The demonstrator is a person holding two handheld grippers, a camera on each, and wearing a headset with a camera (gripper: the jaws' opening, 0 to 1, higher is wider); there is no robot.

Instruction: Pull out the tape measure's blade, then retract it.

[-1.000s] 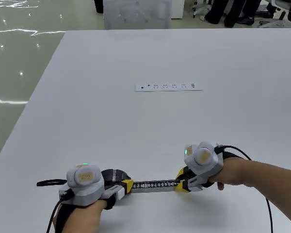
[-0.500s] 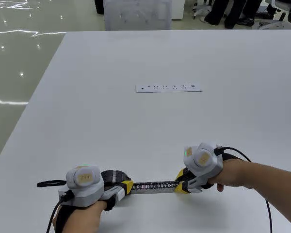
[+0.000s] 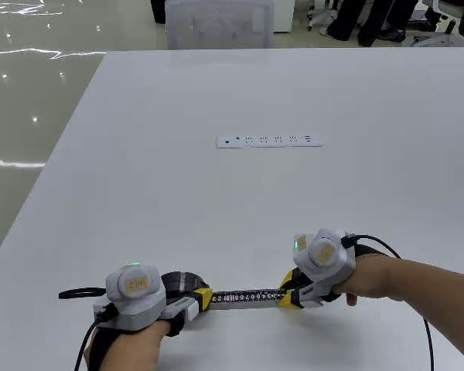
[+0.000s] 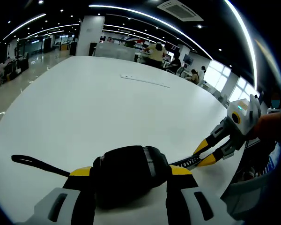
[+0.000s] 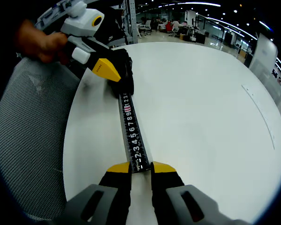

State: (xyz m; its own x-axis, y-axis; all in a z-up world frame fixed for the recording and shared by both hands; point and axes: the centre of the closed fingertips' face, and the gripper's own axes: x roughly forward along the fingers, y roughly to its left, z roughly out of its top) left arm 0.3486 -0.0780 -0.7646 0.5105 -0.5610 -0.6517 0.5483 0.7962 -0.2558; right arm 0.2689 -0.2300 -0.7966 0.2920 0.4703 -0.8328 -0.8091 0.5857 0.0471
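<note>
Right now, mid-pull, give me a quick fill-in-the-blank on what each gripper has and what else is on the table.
1. The tape measure's case, clamped by the left gripper, is coloured ____.
2. The right gripper is shut on the end of the numbered ____.
3. The power strip lies farther out on the table, and ____ gripper touches it.
Missing words: black; blade; neither.
</note>
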